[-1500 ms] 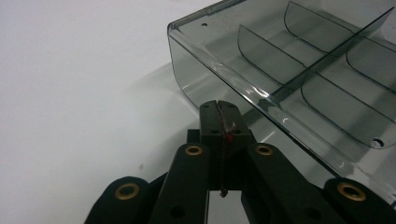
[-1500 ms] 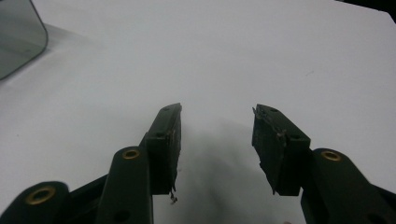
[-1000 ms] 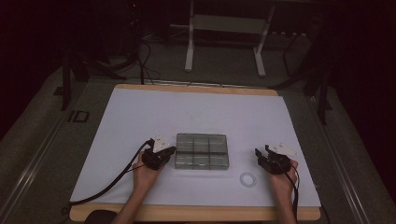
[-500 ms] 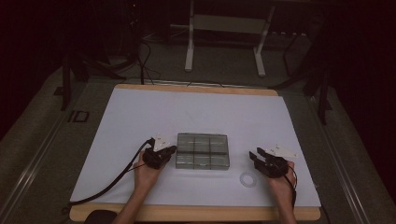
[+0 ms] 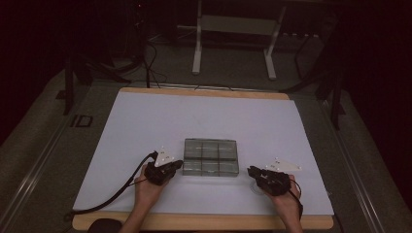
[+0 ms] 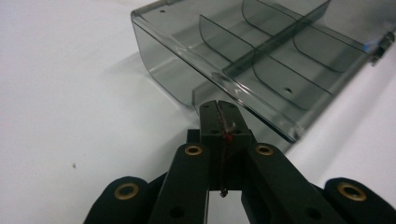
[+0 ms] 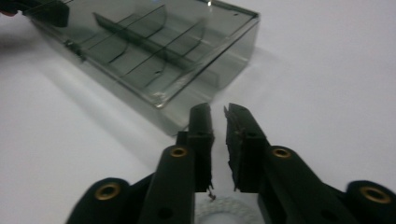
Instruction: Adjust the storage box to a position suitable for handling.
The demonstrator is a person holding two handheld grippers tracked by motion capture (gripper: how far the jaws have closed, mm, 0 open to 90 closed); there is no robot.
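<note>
A smoky clear compartment box lies on the white table top, with several empty cells inside. My left gripper rests at the box's front left corner, its jaws pressed together with nothing in them. My right gripper hovers off the box's front right corner. Its jaws have just been closing and stand a narrow gap apart, with nothing between them. A small white ring lies on the table right under that gripper.
A black cable trails from the left gripper over the table's front left edge. The wooden table rim runs along the front. Behind the table stands a metal frame on a dark floor with cables.
The right gripper has moved left and toward the front edge, coming over the white ring, and its jaws have narrowed from wide to nearly together. The left gripper has stayed put.
</note>
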